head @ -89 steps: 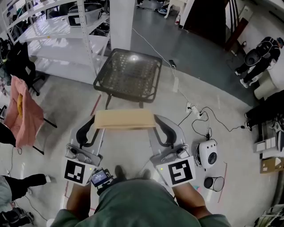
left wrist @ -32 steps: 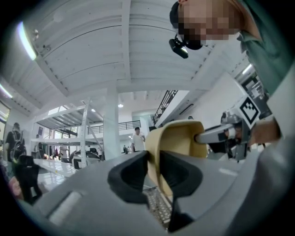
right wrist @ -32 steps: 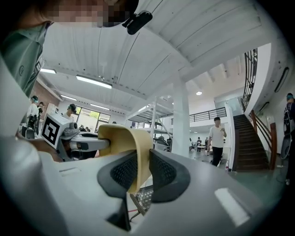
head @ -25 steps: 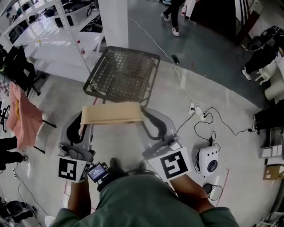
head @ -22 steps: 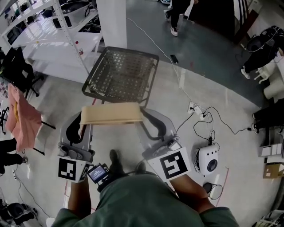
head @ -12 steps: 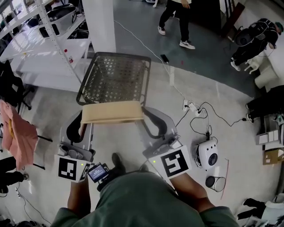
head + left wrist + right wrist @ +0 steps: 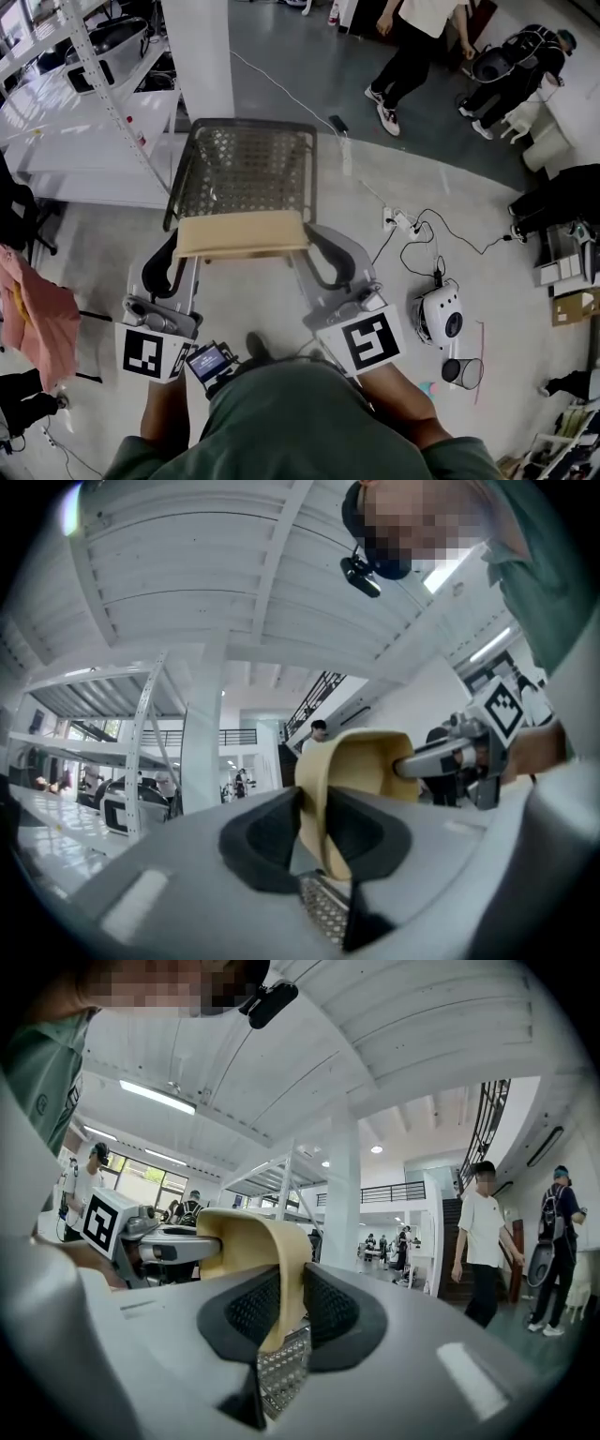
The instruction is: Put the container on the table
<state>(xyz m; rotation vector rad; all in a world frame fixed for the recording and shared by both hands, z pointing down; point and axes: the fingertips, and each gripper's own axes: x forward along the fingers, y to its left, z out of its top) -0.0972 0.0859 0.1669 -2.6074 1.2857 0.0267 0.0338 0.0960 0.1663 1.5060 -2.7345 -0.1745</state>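
Observation:
A tan, shallow container (image 7: 242,234) hangs level between both grippers, above the floor, its far side over the near edge of the dark mesh table (image 7: 246,164). My left gripper (image 7: 178,247) is shut on the container's left end wall, and my right gripper (image 7: 307,242) is shut on its right end wall. In the left gripper view the tan wall (image 7: 349,780) is pinched between the dark pads of the left gripper (image 7: 314,829). The right gripper view shows the same: the container's wall (image 7: 248,1246) clamped in the right gripper (image 7: 286,1314), with mesh below.
White shelving racks (image 7: 66,103) stand at the left beside a white pillar (image 7: 197,47). A person (image 7: 412,47) walks at the far right. Cables and a power strip (image 7: 398,220), a white device (image 7: 439,319) and a small bin (image 7: 461,371) lie on the floor at the right.
I have moved forward with the container held in both grippers; the mesh table now reaches its far edge. The walking person has crossed to the right.

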